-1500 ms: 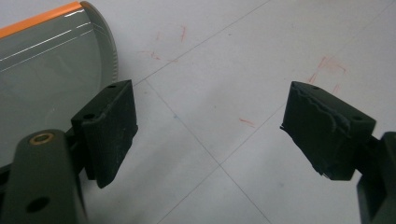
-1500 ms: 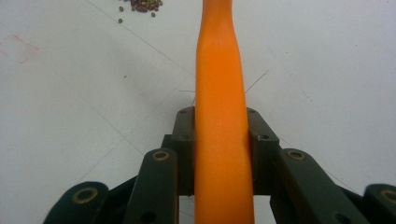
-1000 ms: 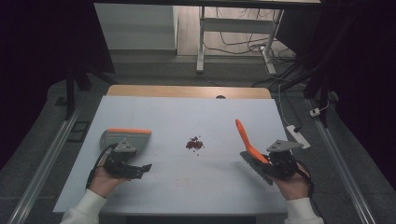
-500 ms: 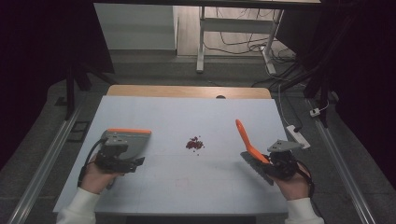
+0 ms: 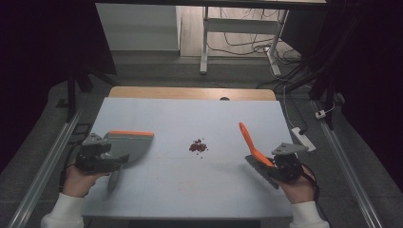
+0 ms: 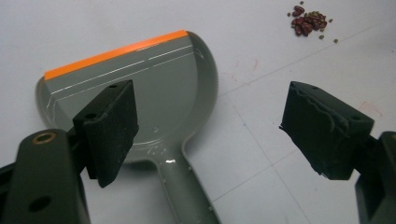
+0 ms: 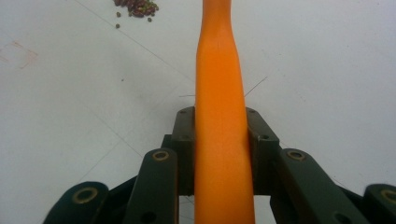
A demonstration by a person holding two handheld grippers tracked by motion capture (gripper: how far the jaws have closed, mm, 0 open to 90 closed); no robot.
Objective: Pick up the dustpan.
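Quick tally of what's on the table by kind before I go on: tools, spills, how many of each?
Dustpan, grey with an orange edge: 1
Brush with orange handle, held in the right claw: 1
Pile of small dark red beans: 1
Total: 3

The small pile of beans [image 5: 198, 147] sits near the middle of the surface [image 5: 190, 114], with bare sheet on all sides of it. Toward the far edge from the beans, nothing stands in the way. Left of the beans lies the grey dustpan [image 5: 124, 145], its orange lip facing away from the person; the open left gripper [image 6: 210, 135] hangs over its handle. Right of the beans, the orange brush handle [image 5: 249, 141] slants upward, clamped in the right gripper [image 5: 280, 166]. Between dustpan and brush the near strip lies free.
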